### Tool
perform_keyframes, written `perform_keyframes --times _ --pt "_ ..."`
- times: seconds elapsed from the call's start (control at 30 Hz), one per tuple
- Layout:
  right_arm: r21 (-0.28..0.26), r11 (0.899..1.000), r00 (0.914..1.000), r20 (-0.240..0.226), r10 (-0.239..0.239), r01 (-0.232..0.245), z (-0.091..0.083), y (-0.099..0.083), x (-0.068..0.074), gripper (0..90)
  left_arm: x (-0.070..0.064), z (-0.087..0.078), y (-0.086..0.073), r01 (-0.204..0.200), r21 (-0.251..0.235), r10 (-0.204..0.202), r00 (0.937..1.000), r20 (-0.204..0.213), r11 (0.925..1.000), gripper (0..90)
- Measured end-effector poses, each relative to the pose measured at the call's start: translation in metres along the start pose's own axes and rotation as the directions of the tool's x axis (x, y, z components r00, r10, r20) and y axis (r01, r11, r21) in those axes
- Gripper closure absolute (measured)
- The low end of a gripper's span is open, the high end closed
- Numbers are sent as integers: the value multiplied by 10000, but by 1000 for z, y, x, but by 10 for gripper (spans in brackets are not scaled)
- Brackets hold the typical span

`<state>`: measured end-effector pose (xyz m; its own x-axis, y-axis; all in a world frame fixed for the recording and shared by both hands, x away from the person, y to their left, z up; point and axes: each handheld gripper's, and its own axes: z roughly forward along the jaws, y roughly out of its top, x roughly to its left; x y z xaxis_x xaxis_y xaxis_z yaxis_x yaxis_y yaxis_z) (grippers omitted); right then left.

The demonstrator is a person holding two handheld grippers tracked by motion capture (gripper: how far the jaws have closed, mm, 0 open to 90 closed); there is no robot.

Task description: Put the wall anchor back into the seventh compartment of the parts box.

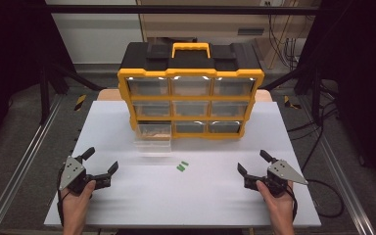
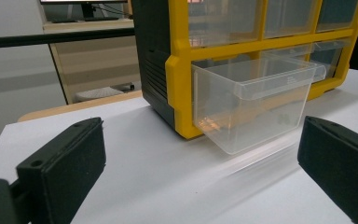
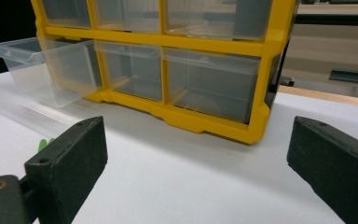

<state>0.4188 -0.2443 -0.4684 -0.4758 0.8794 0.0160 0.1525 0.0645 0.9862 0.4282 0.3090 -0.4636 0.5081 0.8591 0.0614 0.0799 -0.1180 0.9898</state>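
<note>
On the white desk [image 1: 127,196] stands a yellow and black organiser [image 1: 191,93] with 9 clear drawers, and its bottom-left drawer [image 1: 152,137] is pulled out toward the person. 2 small green pieces [image 1: 182,166] lie on the desk just in front of the organiser, between the hands. The left gripper [image 1: 100,164] and the right gripper [image 1: 252,163] rest near the desk's front corners, well apart from the pieces, each with its fingers spread wide and holding nothing
</note>
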Motion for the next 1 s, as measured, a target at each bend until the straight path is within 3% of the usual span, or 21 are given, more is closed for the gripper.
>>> perform_keyframes --times 0.17,0.3,0.47,0.63,0.67,0.73,0.83,0.87,0.9,0.93,1.0 --pt "401 9991 9998 169 -129 122 0 -1 2 58 -5 4 -1 -281 211 279 9996 88 9994 8" --pt "1292 9916 10000 79 13 -24 5 1 9 78 -7 7 -1 -432 366 428 9990 110 9984 8" --pt "2560 9636 9968 37 -804 768 18 8 21 58 -6 8 -2 -352 376 347 9993 114 9987 8" --pt "3091 9483 9973 -86 -725 716 30 13 28 65 -6 8 -2 -325 367 321 9994 121 9988 8" --pt "3383 9369 9961 -204 -861 879 38 16 33 67 -6 9 -3 -317 384 313 9994 121 9988 8" --pt "3604 9269 9945 -393 -974 1050 46 19 38 71 -6 9 -3 -341 432 335 9993 147 9985 8" --pt "3784 9189 9936 -571 -973 1118 54 22 44 76 -8 10 -3 -384 469 375 9991 194 9982 8" --pt "3969 9088 9914 -748 -1076 1286 62 24 51 86 -9 10 -3 -448 494 439 9989 191 9978 8" --pt "3969 9088 9914 -748 -1076 1286 62 24 51 86 -9 10 -3 -485 518 476 9987 198 9975 8" --pt "4145 8997 9899 -911 -1089 1371 70 26 57 105 -9 10 -3 -484 526 473 9986 215 9974 8" --pt "4202 8962 9889 -993 -1103 1422 74 27 60 108 -9 11 -3 -481 532 470 9986 226 9974 8"
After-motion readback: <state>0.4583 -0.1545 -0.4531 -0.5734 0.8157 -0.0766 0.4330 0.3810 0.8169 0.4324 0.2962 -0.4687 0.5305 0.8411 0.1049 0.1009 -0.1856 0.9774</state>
